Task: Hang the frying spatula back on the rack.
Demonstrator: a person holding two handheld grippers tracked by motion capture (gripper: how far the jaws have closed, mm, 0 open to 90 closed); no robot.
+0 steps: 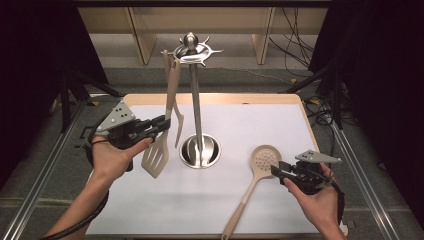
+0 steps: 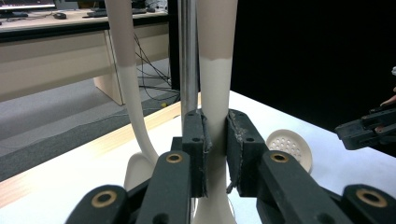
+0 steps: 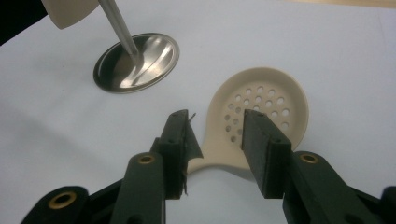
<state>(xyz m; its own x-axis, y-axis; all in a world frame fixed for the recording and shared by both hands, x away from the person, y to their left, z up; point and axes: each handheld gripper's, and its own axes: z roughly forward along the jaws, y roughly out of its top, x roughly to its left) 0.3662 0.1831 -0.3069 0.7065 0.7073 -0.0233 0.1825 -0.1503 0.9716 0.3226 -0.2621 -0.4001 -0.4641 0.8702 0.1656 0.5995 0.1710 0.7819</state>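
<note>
Item: my left gripper (image 1: 161,123) is clamping the handle of the slotted turner (image 1: 159,150), which is hanging upright just beside the steel stand (image 1: 195,105), blade low over the surface (image 1: 210,205). A second beige utensil (image 2: 130,88) is hanging close behind, crowding the pole (image 2: 188,56) on that side. Item: my right gripper (image 3: 215,133) is hovering with jaws apart and gripping nothing, poised over the neck of the perforated spoon (image 1: 260,167), which is lying flat near the right edge. Open white surface is lying between the round base (image 3: 137,62) and the spoon, and toward the near edge.
</note>
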